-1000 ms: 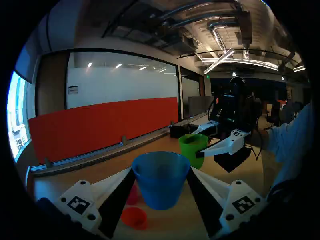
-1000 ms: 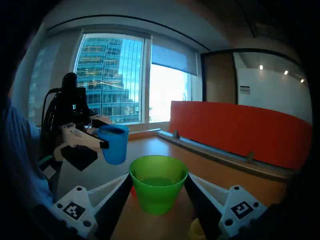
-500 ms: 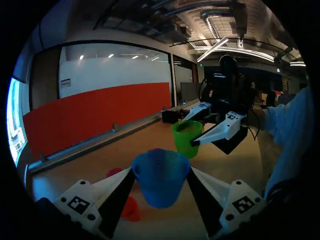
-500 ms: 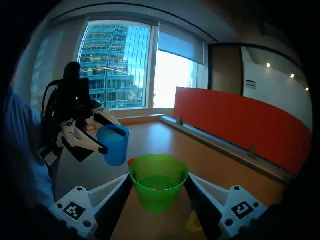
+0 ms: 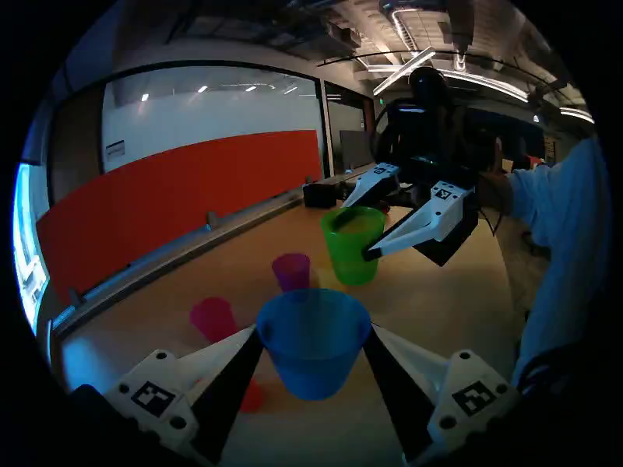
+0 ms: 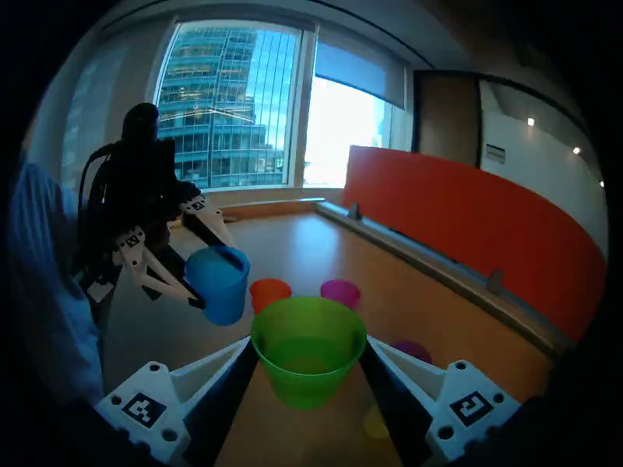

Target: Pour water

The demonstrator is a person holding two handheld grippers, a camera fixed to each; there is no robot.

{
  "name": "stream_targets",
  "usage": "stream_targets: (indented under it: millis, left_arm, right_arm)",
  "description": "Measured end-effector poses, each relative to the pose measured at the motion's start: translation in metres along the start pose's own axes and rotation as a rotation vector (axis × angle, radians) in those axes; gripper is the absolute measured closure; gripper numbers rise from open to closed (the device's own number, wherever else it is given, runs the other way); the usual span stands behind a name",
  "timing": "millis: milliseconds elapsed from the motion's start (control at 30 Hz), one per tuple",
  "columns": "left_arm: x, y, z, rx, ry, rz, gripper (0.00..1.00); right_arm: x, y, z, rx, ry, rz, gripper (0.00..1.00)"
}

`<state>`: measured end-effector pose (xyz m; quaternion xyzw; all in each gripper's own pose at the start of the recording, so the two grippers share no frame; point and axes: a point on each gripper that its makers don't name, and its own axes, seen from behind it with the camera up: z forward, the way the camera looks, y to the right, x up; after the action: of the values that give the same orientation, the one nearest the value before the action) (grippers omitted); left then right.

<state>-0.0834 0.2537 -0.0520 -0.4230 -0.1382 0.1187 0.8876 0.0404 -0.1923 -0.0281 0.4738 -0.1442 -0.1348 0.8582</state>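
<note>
Holding both cups upright and clear of the counter (image 5: 436, 296) looks like the set-up for a pour: neither is tipped, so I judge that no water is moving yet.

Nearest in the left gripper view, the left tool (image 5: 311, 338) is clamped on the blue cup (image 5: 314, 359). One finger presses each side just under the rim, and the jaws are spread only as wide as the cup. Whether that cup has anything in it I cannot tell.

Nearest in the right gripper view, the right tool (image 6: 308, 346) grips the green cup (image 6: 308, 391) the same way, both fingers against its wall. A shallow pool of water (image 6: 306, 364) lies in its bottom, so this is likely the source, carried level to avoid a spill.

Below and beyond the held cups, smaller ones stand on the counter: a pink cup (image 5: 212, 317), a purple cup (image 5: 291, 271) and an orange cup (image 6: 269, 293), probably spare receivers.

Farther off, each view shows the other tool with its cup, and a light sleeve (image 5: 561, 233) behind. The two held cups are near each other but apart, which would suit bringing the green rim over the blue mouth.

At the back an orange partition (image 5: 171, 194) runs along the counter's far edge, with a window (image 6: 234, 101) past it.
</note>
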Motion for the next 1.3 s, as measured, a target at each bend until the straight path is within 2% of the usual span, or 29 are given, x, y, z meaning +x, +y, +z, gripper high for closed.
stream_targets:
  millis: [400,900,1300]
  left_arm:
    - [-0.036,0.009,0.008,-0.025,-0.072,0.031,0.12]
    - [-0.071,0.021,0.018,-0.058,-0.127,0.017,0.12]
    - [-0.093,0.02,0.021,-0.057,-0.154,0.008,0.12]
  right_arm:
    - [-0.024,-0.001,0.009,0.008,-0.064,-0.01,0.09]
    - [-0.056,-0.004,0.019,0.019,-0.126,-0.001,0.09]
    - [-0.079,-0.006,0.026,0.017,-0.167,0.003,0.09]
